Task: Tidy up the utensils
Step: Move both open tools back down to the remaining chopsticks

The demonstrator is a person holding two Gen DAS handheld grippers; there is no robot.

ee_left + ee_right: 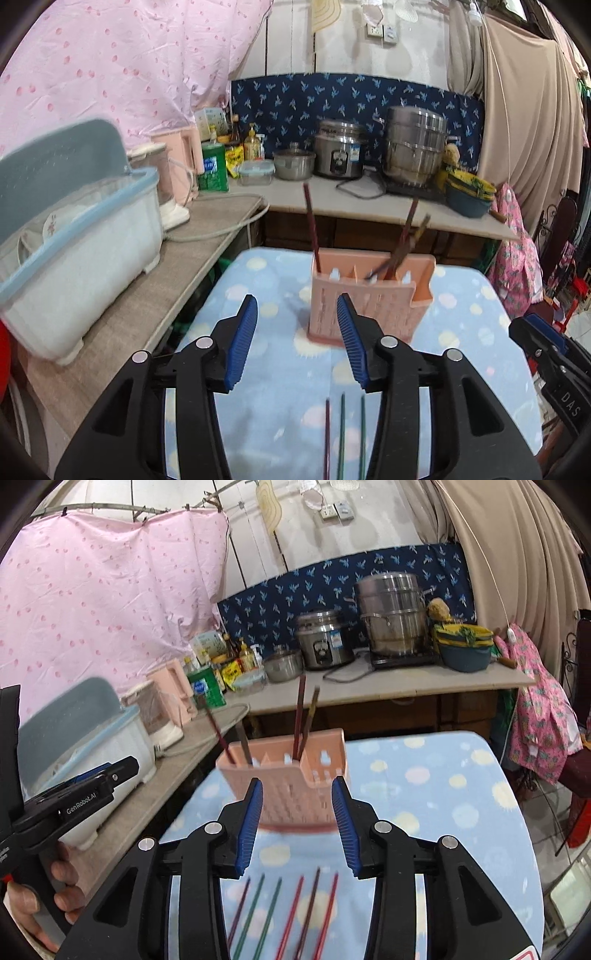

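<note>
A pink utensil holder (369, 295) stands on the blue dotted tablecloth (461, 350), with several dark chopsticks (312, 225) upright in it. It also shows in the right wrist view (291, 775). Several red and green chopsticks (291, 912) lie flat on the cloth near me; three show in the left wrist view (343, 435). My left gripper (297, 339) is open and empty, just short of the holder. My right gripper (297, 823) is open and empty, above the loose chopsticks and in front of the holder.
A white dish box with a blue rim (74, 258) sits on the side counter at the left. Pots and a rice cooker (340, 151) stand on the back counter. The other gripper shows at the right edge (546, 350) and at the left edge (74, 797).
</note>
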